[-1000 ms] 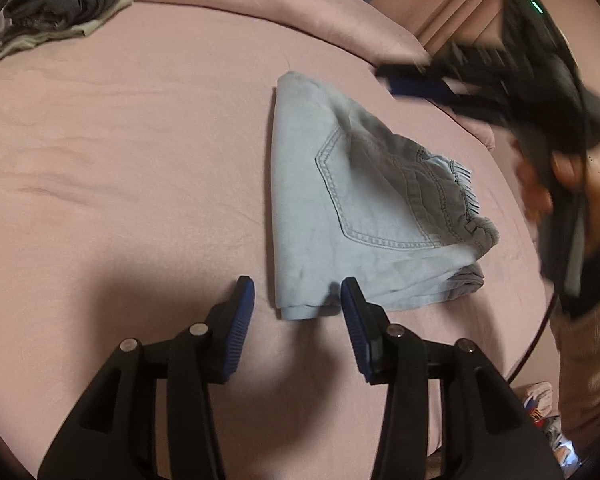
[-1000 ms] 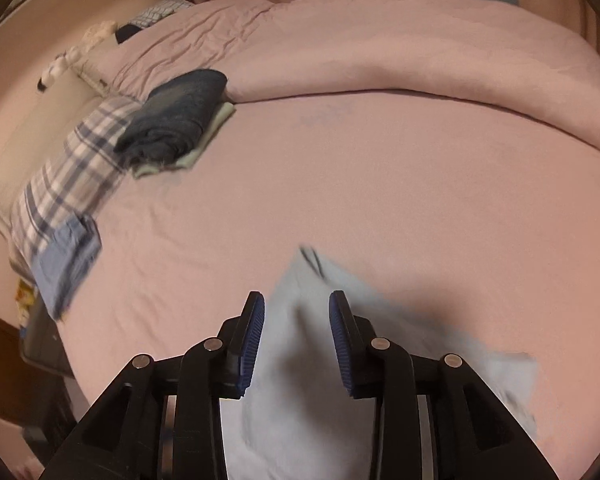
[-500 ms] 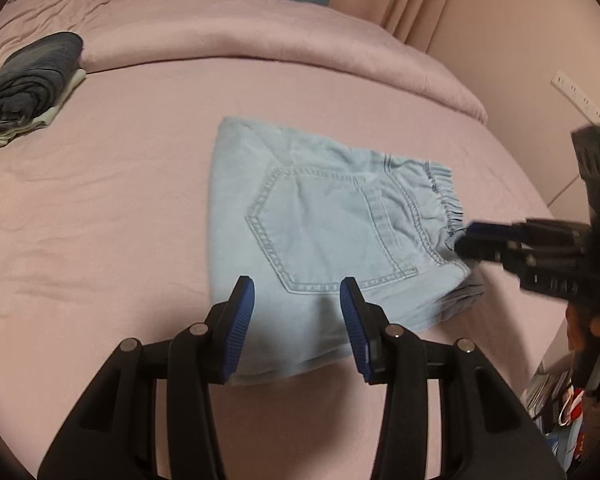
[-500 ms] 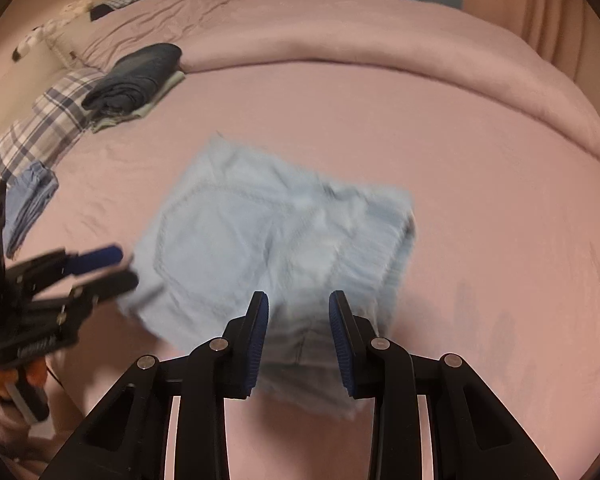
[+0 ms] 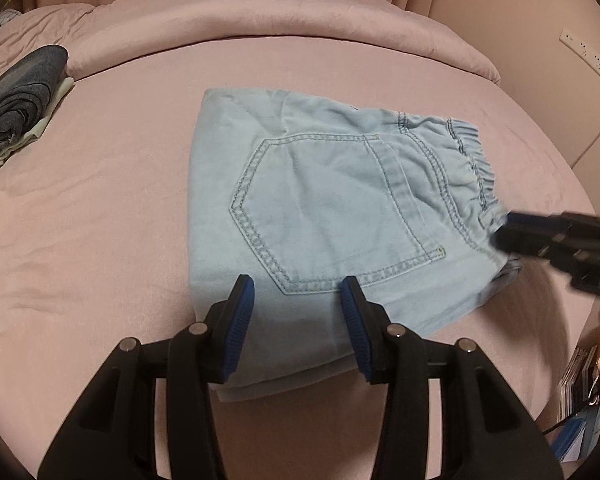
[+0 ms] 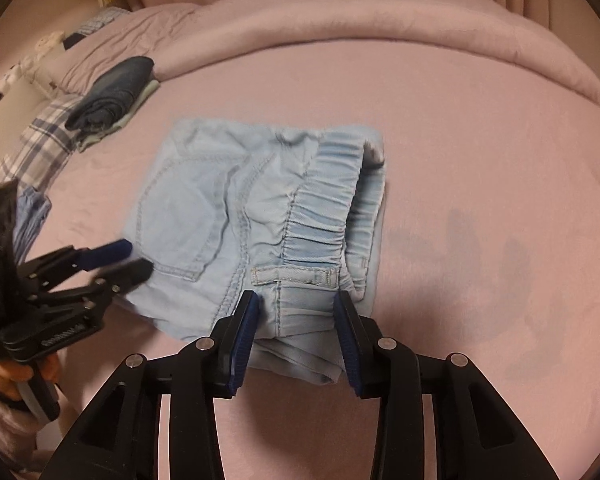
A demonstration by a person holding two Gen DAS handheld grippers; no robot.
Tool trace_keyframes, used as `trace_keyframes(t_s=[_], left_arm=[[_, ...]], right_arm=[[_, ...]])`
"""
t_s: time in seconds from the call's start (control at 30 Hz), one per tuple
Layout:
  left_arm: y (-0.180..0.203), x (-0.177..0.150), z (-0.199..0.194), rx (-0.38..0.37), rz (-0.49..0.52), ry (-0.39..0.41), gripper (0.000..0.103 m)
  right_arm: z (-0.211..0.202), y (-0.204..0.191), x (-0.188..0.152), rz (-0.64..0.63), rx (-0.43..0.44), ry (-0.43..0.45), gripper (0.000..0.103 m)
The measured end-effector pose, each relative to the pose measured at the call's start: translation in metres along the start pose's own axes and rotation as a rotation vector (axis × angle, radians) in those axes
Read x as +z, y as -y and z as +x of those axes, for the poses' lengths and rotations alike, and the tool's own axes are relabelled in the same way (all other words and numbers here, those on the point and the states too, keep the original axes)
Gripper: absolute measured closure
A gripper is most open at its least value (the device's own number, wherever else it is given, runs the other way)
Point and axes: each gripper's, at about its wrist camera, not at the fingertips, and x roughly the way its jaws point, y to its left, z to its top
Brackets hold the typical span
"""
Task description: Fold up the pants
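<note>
At the near edge of the bed (image 5: 100, 200), the left gripper (image 5: 298, 300) is seen with its blue-padded jaws spread wide over the near edge of the folded pants (image 5: 340, 208); nothing is held between them. The right gripper (image 6: 296, 316) is likewise spread wide, poised over the waistband end of the pants (image 6: 260, 208), with only loose cloth seen between the pads and nothing clamped. Whether either set of pads touches the cloth cannot be told.

The pale blue denim pants are laid folded into a compact bundle near the middle of the bed, back pocket facing up, the gathered elastic waistband and a belt loop turned toward the right gripper. No readable writing is found on the pants. Faint lettering is present on the body of the left gripper as seen in the right wrist view, but it is too blurred to read.

The right gripper is blurred and cut off at the right edge of the left wrist view. A hand (image 6: 8, 376) is partly seen beneath the left gripper.

Toward the far left corner of the bed, a stack of folded dark clothes (image 5: 16, 92) is set well apart from the pants. A plaid pillow (image 6: 32, 148) lies beside it, and a rolled pink duvet (image 5: 260, 12) runs along the far edge. A white power strip (image 5: 588, 58) is mounted on the wall.
</note>
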Motion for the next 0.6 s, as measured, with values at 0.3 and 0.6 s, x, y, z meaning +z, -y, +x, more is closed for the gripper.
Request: trace_keyframes(t_s=[0.3, 0.6], left_arm=[[0.006, 0.004, 0.005, 0.011, 0.009, -0.011, 0.058], [0.008, 0.001, 0.004, 0.019, 0.020, -0.017, 0.058]], right_arm=[[-0.022, -0.010, 0.027, -0.018, 0.002, 0.158, 0.065], [0.024, -0.007, 0.007, -0.044, -0.063, 0.042, 0.072]])
